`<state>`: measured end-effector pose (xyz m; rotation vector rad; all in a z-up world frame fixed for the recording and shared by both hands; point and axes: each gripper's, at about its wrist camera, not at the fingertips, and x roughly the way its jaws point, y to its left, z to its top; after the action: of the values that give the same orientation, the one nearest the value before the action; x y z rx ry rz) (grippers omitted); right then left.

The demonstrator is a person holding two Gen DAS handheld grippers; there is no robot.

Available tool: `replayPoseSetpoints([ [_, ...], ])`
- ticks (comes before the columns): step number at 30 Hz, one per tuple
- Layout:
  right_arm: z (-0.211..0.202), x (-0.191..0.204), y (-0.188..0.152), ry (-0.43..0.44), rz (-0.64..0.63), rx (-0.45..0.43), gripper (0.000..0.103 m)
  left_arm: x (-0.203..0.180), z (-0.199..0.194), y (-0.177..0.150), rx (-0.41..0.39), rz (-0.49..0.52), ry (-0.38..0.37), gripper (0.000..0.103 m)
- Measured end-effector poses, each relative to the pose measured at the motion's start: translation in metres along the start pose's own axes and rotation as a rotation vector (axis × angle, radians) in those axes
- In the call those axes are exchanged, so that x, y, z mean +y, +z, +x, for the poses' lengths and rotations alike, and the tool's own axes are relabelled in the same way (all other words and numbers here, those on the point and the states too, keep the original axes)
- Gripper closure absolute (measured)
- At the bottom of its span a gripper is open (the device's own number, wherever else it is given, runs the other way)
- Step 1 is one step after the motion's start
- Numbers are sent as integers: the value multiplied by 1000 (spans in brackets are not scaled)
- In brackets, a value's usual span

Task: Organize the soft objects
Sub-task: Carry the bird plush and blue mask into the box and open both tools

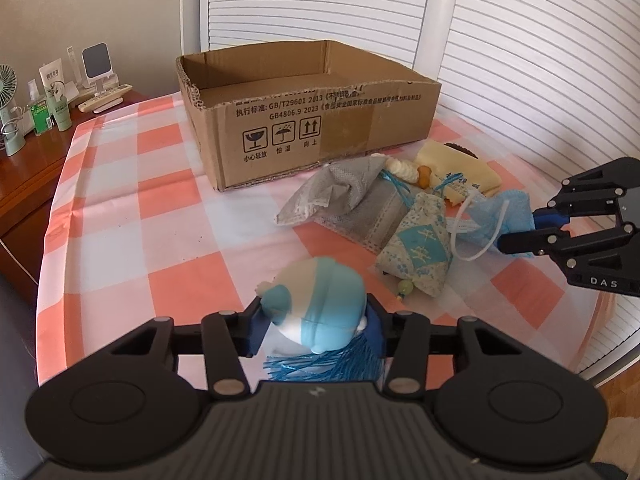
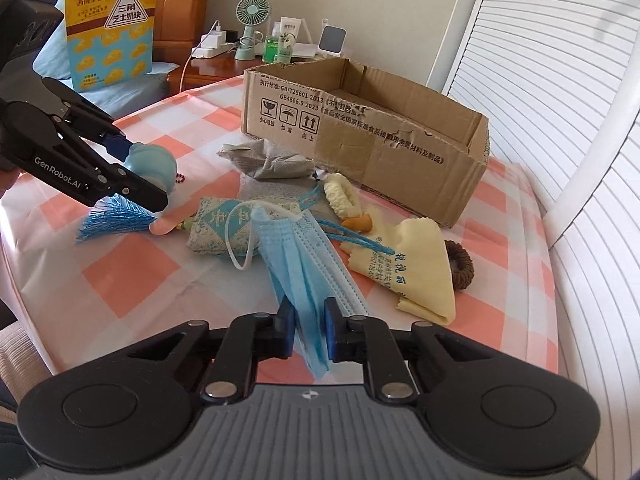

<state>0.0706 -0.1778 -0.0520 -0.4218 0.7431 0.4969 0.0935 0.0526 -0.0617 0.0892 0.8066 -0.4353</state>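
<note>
My left gripper [image 1: 316, 330] is shut on a blue and white soft toy [image 1: 320, 304] with a blue tassel [image 1: 324, 366], held above the checked cloth; it also shows in the right wrist view [image 2: 138, 168]. My right gripper [image 2: 308, 330] is shut on a blue face mask [image 2: 304, 264], which hangs over the pile; the gripper shows in the left wrist view [image 1: 520, 228]. An open cardboard box [image 1: 316, 120] stands behind. On the cloth lie a floral sachet [image 1: 420, 252], grey pouches [image 1: 340, 192], a yellow cloth [image 2: 416, 268] and a brown hair tie [image 2: 462, 266].
The table carries a pink and white checked cloth [image 1: 140, 208]. A wooden nightstand [image 1: 24, 172] at the left holds a fan, bottles and a remote. White louvred doors [image 1: 540, 60] stand behind and to the right. A yellow snack bag [image 2: 110, 28] leans by the bed.
</note>
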Motion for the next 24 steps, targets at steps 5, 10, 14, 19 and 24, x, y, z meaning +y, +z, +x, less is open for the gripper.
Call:
replayPoseSetpoints([
  [5, -7, -1, 1, -15, 3, -2, 89, -3, -8, 4, -16, 15, 5, 56],
  [10, -15, -2, 2, -30, 5, -14, 90, -6, -16, 9, -28, 23, 8, 56],
  [14, -22, -3, 3, -41, 4, -24, 91, -11, -24, 12, -39, 43, 15, 56],
  [19, -33, -4, 5, -59, 0, -43, 91, -16, -34, 16, -46, 63, 21, 56],
  [24, -43, -6, 11, -73, -11, -63, 91, -18, -42, 28, -49, 77, 21, 56],
])
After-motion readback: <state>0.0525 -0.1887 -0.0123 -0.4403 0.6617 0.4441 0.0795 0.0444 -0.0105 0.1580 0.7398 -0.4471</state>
